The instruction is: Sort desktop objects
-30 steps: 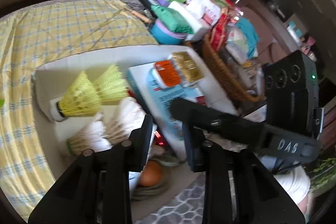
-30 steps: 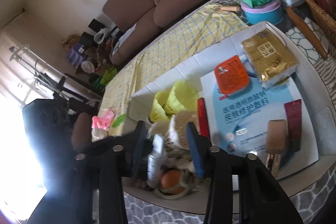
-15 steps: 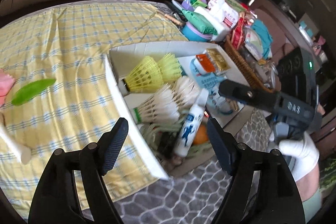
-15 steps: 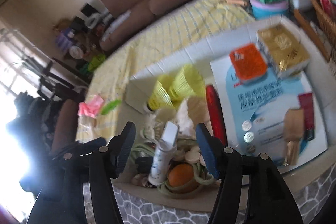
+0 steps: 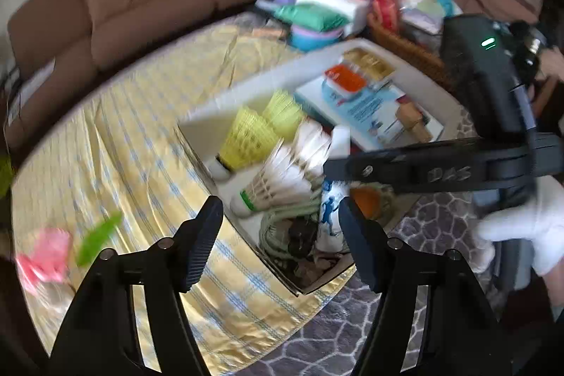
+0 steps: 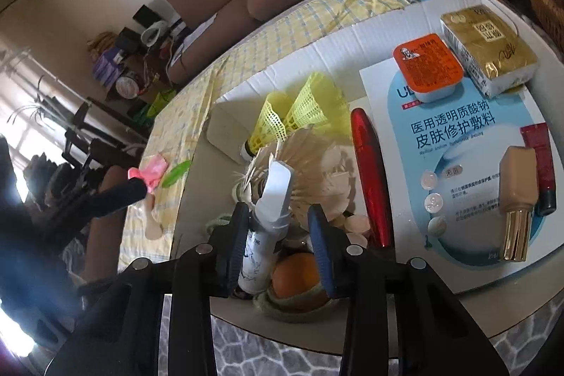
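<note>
Straddling the white spray bottle, the right gripper has its jaws parted, the left pad at the bottle's side and the right pad apart from it. The bottle leans in the cardboard box, beside an orange in a green knitted nest. Feather shuttlecocks lie just behind, yellow ones farther back (blurred in the left view). The left gripper hangs spread wide and empty above the box's near corner.

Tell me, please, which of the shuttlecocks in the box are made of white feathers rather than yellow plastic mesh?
The white feathered shuttlecocks lying nearer the spray bottle; the two yellow mesh shuttlecocks lie behind them.
</note>
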A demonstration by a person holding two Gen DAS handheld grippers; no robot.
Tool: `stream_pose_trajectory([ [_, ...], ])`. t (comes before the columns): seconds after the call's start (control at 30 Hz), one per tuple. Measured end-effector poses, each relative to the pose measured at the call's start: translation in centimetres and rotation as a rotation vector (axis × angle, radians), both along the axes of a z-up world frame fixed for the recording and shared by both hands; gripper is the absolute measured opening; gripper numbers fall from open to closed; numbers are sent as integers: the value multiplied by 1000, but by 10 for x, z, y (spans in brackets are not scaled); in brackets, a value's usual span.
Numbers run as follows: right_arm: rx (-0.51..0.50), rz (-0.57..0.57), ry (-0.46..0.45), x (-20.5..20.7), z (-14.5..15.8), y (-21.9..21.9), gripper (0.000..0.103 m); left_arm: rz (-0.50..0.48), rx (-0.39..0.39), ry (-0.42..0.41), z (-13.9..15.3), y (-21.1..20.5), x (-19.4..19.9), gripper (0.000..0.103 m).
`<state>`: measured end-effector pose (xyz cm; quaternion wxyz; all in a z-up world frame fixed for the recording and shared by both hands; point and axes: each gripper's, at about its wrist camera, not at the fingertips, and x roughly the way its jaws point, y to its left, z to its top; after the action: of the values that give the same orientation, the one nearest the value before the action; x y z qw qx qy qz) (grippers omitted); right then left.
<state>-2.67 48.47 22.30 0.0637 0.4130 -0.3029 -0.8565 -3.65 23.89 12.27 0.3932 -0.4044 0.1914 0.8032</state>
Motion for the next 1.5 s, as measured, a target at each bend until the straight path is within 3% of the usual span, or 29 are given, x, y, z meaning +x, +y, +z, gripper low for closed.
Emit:
stream_pose_trajectory([
  [0.07,-18,3,9,2,-1,2,32,-48,-2,-6,2,8,2,71],
  [0.13,-45,-9,24,4,1,7,32,-86,-61,13,-5,26,3,66],
  [0.2,-117,-32,53,8,0,16,32,-121,-97,-7,-14,41,1,59],
  [0.33,-240,-51,95,10,-1,28,32,-185,-111,-21,-22,52,8,58],
  [0.43,-240,-41,91,8,-1,27,32,-221,-132,-55,-34,61,6,57],
  [0.47,-238,-35,88,7,-1,26,32,-222,-140,-74,-40,63,5,54],
  [0.6,-199,-7,62,4,1,19,32,-181,-101,-179,-54,61,-11,21],
  [0.7,-193,6,61,2,1,15,32,-161,-61,-212,-59,55,-14,21],
  [0.9,-271,-9,147,13,19,23,32,-128,-1,-248,-48,50,-15,21],
  [1.17,-282,-85,216,16,45,58,33,-100,178,-340,5,64,-31,21],
  [1.23,-297,-100,197,8,38,69,33,-96,171,-340,9,77,-35,21],
  [1.37,-240,-126,53,-19,9,79,33,-43,140,-391,-8,102,-53,21],
  [1.5,-195,-124,63,-25,10,78,34,54,81,-443,-36,106,-69,25],
])
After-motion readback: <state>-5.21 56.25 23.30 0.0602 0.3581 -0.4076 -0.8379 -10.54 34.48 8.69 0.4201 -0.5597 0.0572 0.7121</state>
